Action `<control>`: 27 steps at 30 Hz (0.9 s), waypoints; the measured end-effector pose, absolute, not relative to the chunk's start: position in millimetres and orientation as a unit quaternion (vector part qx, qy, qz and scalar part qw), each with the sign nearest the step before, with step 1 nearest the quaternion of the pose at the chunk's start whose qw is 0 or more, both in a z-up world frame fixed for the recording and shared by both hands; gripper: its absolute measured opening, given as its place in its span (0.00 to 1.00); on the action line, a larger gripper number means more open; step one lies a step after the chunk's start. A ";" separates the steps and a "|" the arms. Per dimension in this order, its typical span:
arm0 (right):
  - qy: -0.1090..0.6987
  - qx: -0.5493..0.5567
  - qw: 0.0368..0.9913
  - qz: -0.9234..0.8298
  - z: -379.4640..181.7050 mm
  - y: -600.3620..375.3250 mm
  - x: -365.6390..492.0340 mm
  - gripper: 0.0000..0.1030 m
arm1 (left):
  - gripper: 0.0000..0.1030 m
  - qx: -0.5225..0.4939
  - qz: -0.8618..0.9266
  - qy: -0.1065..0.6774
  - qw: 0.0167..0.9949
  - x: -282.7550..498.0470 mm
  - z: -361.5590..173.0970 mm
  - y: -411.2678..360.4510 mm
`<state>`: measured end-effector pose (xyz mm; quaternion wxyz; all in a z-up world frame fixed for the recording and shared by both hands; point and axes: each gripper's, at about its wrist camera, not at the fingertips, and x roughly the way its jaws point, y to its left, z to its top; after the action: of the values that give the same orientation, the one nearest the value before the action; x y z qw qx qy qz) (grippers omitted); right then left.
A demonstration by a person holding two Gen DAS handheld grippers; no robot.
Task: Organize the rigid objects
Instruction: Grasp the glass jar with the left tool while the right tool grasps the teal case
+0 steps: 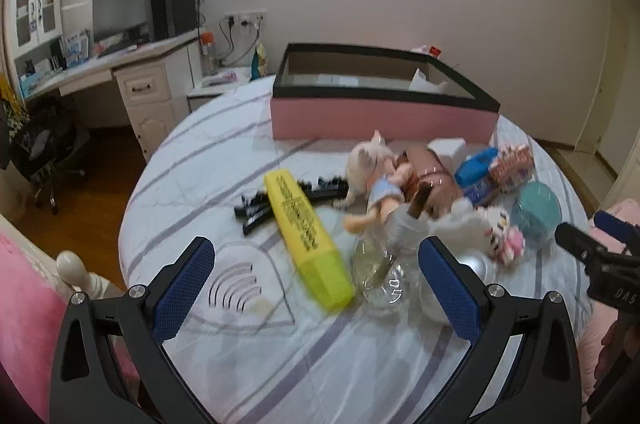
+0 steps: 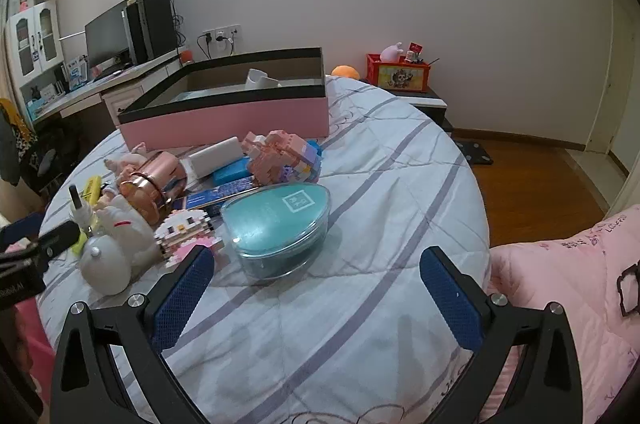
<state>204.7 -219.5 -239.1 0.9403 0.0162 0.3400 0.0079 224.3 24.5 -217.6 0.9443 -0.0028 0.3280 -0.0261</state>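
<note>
— Rigid objects are heaped on the striped bedspread (image 2: 360, 184), with the pink box (image 1: 380, 116) set beyond them at twelve o'clock. Which step is judged to be in hand?

— An approach, it seems; nothing has been gripped. The left gripper (image 1: 316, 284) is held wide open and empty, with the yellow highlighter (image 1: 306, 236) and the clear glass bottle (image 1: 380, 276) lying between its spread jaws. The right gripper (image 2: 316, 292) is likewise wide open and empty, with the teal lidded container (image 2: 276, 228) just ahead at eleven o'clock.

— What is called for next?

— A single item would probably be picked and carried to the box, whose open top can be seen; a white object (image 2: 260, 80) is already inside. For the left side, the highlighter could be closed on across its narrow width. The container looks broad, so a nearly full opening would likely be needed.

— What stands in the way?

— Crowding. The black hair clips (image 1: 280, 200) are touched by the highlighter's far end at ten o'clock. A doll (image 1: 376, 192), a copper-coloured tin (image 2: 152, 184), a brick-built kitten (image 2: 188, 228) and a pink brick figure (image 2: 284, 156) are packed closely, so neighbours could be nudged. The bottle's smooth glass may slip.
</note>
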 end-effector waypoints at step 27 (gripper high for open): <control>0.377 0.016 0.922 0.085 -259.1 -214.2 257.1 0.75 | 0.33 0.056 -0.115 0.346 0.929 237.9 -225.7 -2.5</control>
<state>257.1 -214.2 -259.1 0.9223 0.0156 0.3768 0.0845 237.9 -2.5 -225.7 0.9294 0.0564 0.3461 -0.1150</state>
